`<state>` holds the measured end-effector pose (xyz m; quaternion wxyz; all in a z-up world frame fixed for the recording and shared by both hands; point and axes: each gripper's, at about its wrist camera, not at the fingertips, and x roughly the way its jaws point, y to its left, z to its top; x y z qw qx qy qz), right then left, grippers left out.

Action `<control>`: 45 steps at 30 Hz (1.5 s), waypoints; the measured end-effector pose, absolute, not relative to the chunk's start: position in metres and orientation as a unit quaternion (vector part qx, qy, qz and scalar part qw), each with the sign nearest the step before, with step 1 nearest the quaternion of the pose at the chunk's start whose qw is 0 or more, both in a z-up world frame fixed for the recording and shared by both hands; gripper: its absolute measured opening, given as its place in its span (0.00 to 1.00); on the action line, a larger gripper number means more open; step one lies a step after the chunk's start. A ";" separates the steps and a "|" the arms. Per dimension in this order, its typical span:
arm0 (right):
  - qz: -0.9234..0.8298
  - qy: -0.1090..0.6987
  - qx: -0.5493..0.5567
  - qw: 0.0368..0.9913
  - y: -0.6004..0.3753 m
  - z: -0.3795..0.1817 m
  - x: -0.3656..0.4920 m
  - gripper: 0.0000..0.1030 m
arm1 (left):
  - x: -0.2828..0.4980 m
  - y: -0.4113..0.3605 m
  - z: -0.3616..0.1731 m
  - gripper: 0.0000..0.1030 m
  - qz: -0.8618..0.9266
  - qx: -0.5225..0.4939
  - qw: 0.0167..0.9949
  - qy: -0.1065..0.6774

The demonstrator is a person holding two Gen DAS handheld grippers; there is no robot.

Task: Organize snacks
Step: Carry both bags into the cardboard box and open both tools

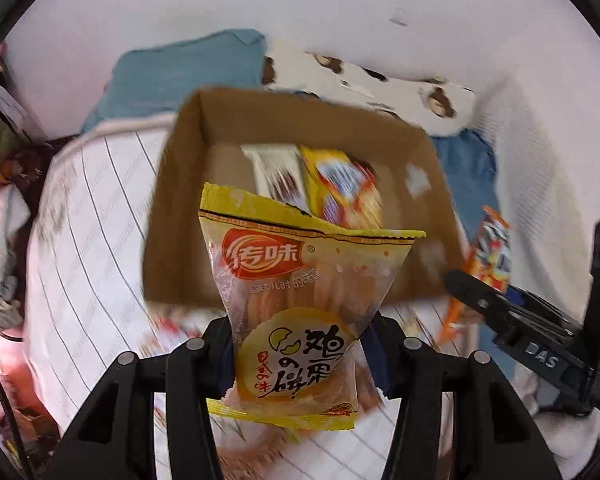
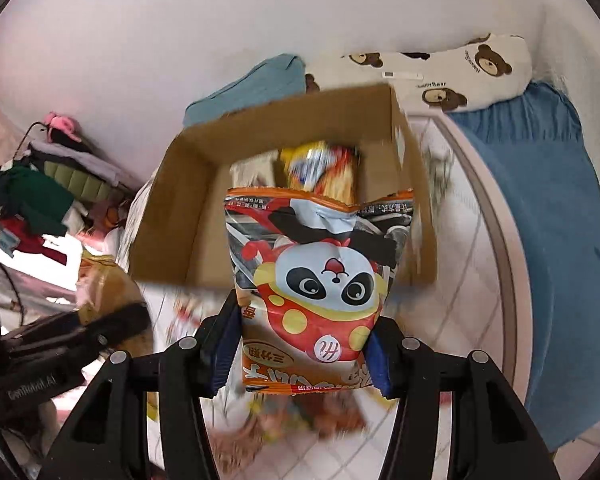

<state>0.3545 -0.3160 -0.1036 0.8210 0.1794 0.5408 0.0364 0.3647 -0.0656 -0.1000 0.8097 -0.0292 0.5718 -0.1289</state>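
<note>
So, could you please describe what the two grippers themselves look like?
Both are matte black plastic with angular, cut-out linkage arms and silver pivot pins. The left gripper and right gripper each have blue pads inside the fingers. White lettering marks their bodies. No hands or sleeves show.

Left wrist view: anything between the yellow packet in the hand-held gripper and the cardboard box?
Nothing: in the left wrist view the yellow packet, clamped in the left hand-held gripper, hangs directly before the cardboard box, overlapping its near wall.
</note>
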 end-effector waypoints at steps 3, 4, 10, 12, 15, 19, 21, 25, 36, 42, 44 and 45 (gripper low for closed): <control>0.028 0.554 0.168 0.815 -0.322 -0.111 0.406 0.55 | 0.407 -0.066 -0.111 0.48 -0.112 -0.016 0.804 0.584; 0.026 0.557 0.162 0.814 -0.320 -0.112 0.424 0.55 | 0.424 -0.066 -0.116 0.48 -0.102 -0.010 0.800 0.591; 0.002 0.584 0.130 0.801 -0.326 -0.146 0.500 0.55 | 0.490 -0.072 -0.152 0.48 -0.072 0.039 0.773 0.629; -0.003 0.594 0.126 0.795 -0.328 -0.157 0.513 0.55 | 0.504 -0.073 -0.163 0.48 -0.072 0.041 0.761 0.644; -0.001 0.606 0.135 0.784 -0.333 -0.172 0.528 0.56 | 0.516 -0.074 -0.172 0.48 -0.067 0.038 0.751 0.656; -0.001 0.616 0.137 0.776 -0.333 -0.185 0.538 0.78 | 0.527 -0.077 -0.184 0.50 -0.077 0.036 0.739 0.668; -0.005 0.618 0.135 0.775 -0.332 -0.188 0.541 0.90 | 0.529 -0.077 -0.187 0.72 -0.078 0.041 0.741 0.666; -0.011 0.622 0.129 0.772 -0.331 -0.190 0.545 0.93 | 0.530 -0.074 -0.186 0.87 -0.082 0.031 0.747 0.659; -0.027 0.636 0.111 0.763 -0.320 -0.197 0.519 0.95 | 0.501 -0.067 -0.191 0.87 -0.078 0.020 0.744 0.663; -0.031 0.637 0.108 0.763 -0.319 -0.196 0.499 0.95 | 0.476 -0.064 -0.184 0.87 -0.075 0.016 0.752 0.655; -0.034 0.631 0.105 0.768 -0.318 -0.191 0.492 0.95 | 0.472 -0.062 -0.178 0.87 -0.072 0.012 0.760 0.646; -0.034 0.627 0.105 0.771 -0.318 -0.187 0.488 0.95 | 0.469 -0.061 -0.174 0.87 -0.070 0.011 0.763 0.643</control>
